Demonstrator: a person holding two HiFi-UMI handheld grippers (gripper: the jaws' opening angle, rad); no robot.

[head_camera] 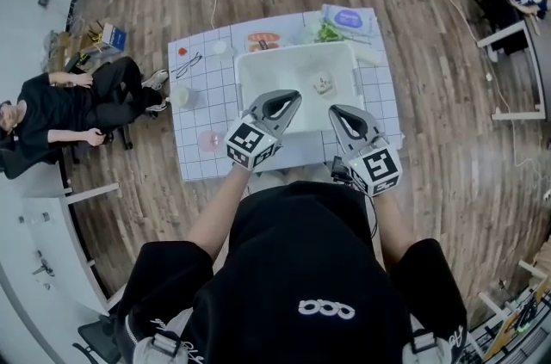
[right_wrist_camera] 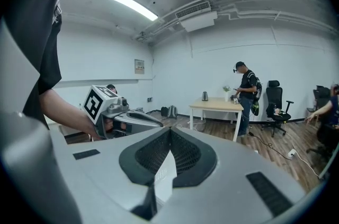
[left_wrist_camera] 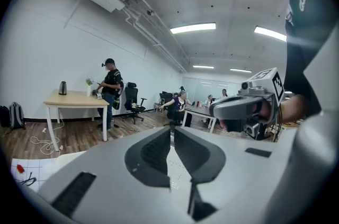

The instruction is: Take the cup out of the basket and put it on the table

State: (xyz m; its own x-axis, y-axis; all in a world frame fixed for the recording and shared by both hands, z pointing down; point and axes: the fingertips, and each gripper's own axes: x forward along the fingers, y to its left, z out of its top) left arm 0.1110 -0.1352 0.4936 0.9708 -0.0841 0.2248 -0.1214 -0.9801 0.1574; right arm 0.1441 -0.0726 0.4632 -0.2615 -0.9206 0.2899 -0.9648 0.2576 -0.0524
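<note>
Both empty, left tongs [head_camera: 293, 96] and right tongs [head_camera: 335, 112] (closed) hover short of the cup [head_camera: 323, 83].

The basket [head_camera: 244, 87] is sitting in the middle of the table [head_camera: 196, 166], with the cup [head_camera: 323, 83] lying inside it toward the far right. Packets [head_camera: 349, 18] are lying behind the basket (right at the far edge), small items [head_camera: 183, 97] are sitting to its left, and the left gripper [head_camera: 288, 99] and right gripper [head_camera: 341, 114] are hovering side by side over its near rim.

My grey left gripper [left_wrist_camera: 172, 133] points across the office.
Its dark-padded fingers [left_wrist_camera: 153, 157] press together; my right gripper [left_wrist_camera: 249, 104], with its marker cube, sits just beside.
</note>
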